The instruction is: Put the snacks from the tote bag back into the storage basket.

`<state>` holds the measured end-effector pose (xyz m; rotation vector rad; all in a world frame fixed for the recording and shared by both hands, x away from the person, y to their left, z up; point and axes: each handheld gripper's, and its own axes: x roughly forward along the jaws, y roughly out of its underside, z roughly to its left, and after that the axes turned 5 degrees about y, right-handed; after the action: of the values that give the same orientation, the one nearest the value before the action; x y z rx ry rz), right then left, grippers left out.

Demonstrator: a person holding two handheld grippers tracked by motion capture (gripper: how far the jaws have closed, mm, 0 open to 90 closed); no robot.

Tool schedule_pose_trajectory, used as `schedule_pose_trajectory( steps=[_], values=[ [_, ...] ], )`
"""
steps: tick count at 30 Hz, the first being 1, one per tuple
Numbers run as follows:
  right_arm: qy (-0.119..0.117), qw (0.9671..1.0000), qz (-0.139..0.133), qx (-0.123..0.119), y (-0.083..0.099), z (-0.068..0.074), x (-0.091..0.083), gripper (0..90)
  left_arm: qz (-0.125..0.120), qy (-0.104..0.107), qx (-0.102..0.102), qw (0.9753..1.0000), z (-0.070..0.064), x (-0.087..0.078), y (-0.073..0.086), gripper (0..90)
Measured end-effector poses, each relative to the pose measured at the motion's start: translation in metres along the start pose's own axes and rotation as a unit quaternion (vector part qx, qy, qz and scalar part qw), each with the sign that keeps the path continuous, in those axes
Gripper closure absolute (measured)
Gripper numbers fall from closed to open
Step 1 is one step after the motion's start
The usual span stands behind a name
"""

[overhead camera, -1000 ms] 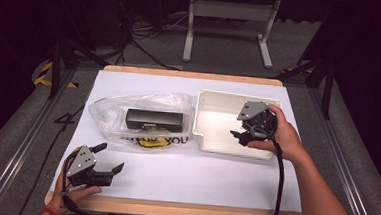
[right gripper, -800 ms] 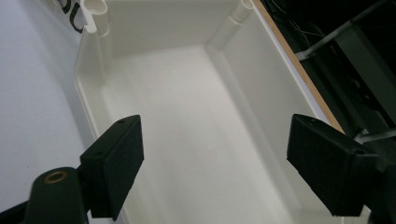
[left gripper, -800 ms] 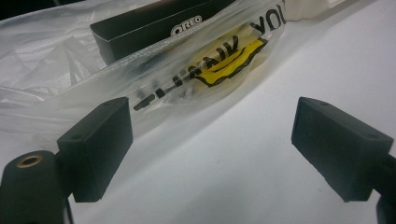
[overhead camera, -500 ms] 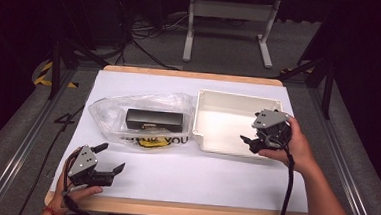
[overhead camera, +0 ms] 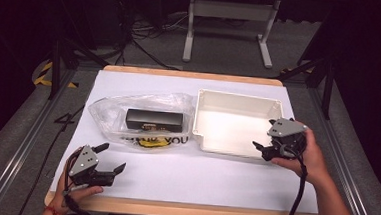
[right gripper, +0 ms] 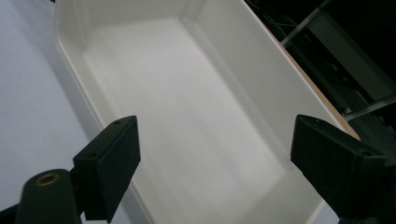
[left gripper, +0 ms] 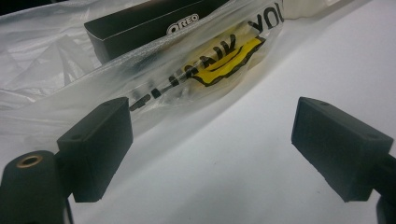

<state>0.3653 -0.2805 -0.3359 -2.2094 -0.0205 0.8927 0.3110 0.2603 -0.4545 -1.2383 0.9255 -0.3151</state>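
1. Both tongs are standing open and gripping nothing: the left gripper (overhead camera: pixel 106 161) is resting near the table's front-left corner, and the right gripper (overhead camera: pixel 265 148) is hovering at the front-right corner of the tray (overhead camera: pixel 204 119).
2. In the left gripper view, the jaws are pointing at the bag (left gripper: pixel 70 79), which is lying just ahead on the table (overhead camera: pixel 184 172), apart from both jaws.
3. The bag is lying left of the tray, their near edges almost meeting; a black box (overhead camera: pixel 154 119) is sitting inside the clear plastic, and the yellow print is facing the front edge.
4. The tray is standing empty toward the right edge, probably waiting to receive the box.
5. The left hand (overhead camera: pixel 68 192) is lying low at the front edge, aiming forward and rightward.
6. The right hand (overhead camera: pixel 310 156) is wrapping its gripper from the right, wrist raised, with the jaws looking along the tray floor in the right gripper view.
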Motion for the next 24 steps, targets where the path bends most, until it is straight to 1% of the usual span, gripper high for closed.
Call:
schedule_pose_trajectory(
  steps=[3, 6, 8, 10, 11, 12, 13, 14, 15, 16, 17, 19, 20, 21, 22, 24],
  values=[
    [0.011, 0.9999, -0.008, 0.010, 0.010, 0.000, -0.006, 14.9, 0.000, -0.001, 0.001, 1.0000, 0.000, 0.000, 0.000, 13.5],
    [0.011, 0.9998, -0.010, 0.014, 0.015, 0.001, -0.008, 14.5, 0.000, -0.001, 0.004, 1.0000, 0.000, 0.000, -0.001, 13.5],
    [0.020, 0.9996, -0.011, 0.016, 0.022, 0.003, -0.011, 13.7, 0.001, -0.001, 0.005, 1.0000, 0.000, 0.000, -0.001, 13.5],
    [0.021, 0.9996, -0.011, 0.017, 0.024, 0.003, -0.011, 13.5, 0.001, -0.002, 0.006, 1.0000, 0.000, 0.000, -0.001, 13.5],
    [0.030, 0.9992, -0.013, 0.024, 0.028, 0.005, -0.012, 12.7, 0.000, -0.001, 0.005, 1.0000, 0.000, 0.000, -0.001, 13.5],
    [0.030, 0.9992, -0.013, 0.024, 0.028, 0.005, -0.012, 12.7, 0.000, -0.001, 0.004, 1.0000, 0.000, 0.000, -0.001, 13.5],
    [0.035, 0.9989, -0.015, 0.027, 0.030, 0.006, -0.013, 12.7, 0.001, 0.000, 0.002, 1.0000, 0.000, 0.001, -0.001, 13.5],
    [0.040, 0.9985, -0.020, 0.032, 0.033, 0.007, -0.014, 12.6, 0.001, 0.001, 0.002, 1.0000, 0.000, 0.001, -0.001, 13.5],
    [0.039, 0.9983, -0.022, 0.038, 0.036, 0.008, -0.014, 11.9, 0.002, 0.001, 0.005, 1.0000, 0.000, 0.001, -0.001, 13.5],
    [0.051, 0.9973, -0.024, 0.047, 0.041, 0.010, -0.014, 9.3, 0.001, 0.002, 0.006, 1.0000, 0.000, 0.001, -0.001, 13.5],
    [0.051, 0.9973, -0.024, 0.047, 0.041, 0.010, -0.014, 9.3, 0.001, 0.002, 0.006, 1.0000, 0.000, 0.001, -0.001, 13.5],
    [0.059, 0.9964, -0.025, 0.055, 0.046, 0.012, -0.014, 8.1, 0.001, 0.002, 0.005, 1.0000, 0.000, 0.001, -0.001, 13.5],
    [0.066, 0.9958, -0.028, 0.057, 0.048, 0.013, -0.015, 8.0, 0.001, 0.002, 0.005, 1.0000, 0.000, 0.001, -0.001, 13.5],
    [0.072, 0.9943, -0.046, 0.064, 0.052, 0.015, -0.019, 7.6, 0.001, 0.002, 0.005, 1.0000, 0.000, 0.002, -0.001, 13.5],
    [0.072, 0.9943, -0.046, 0.064, 0.052, 0.015, -0.019, 7.6, 0.001, 0.002, 0.005, 1.0000, 0.000, 0.002, -0.001, 13.5],
    [0.077, 0.9933, -0.048, 0.071, 0.056, 0.016, -0.021, 6.6, 0.000, 0.003, 0.004, 1.0000, 0.000, 0.002, -0.001, 13.5]
  ],
)
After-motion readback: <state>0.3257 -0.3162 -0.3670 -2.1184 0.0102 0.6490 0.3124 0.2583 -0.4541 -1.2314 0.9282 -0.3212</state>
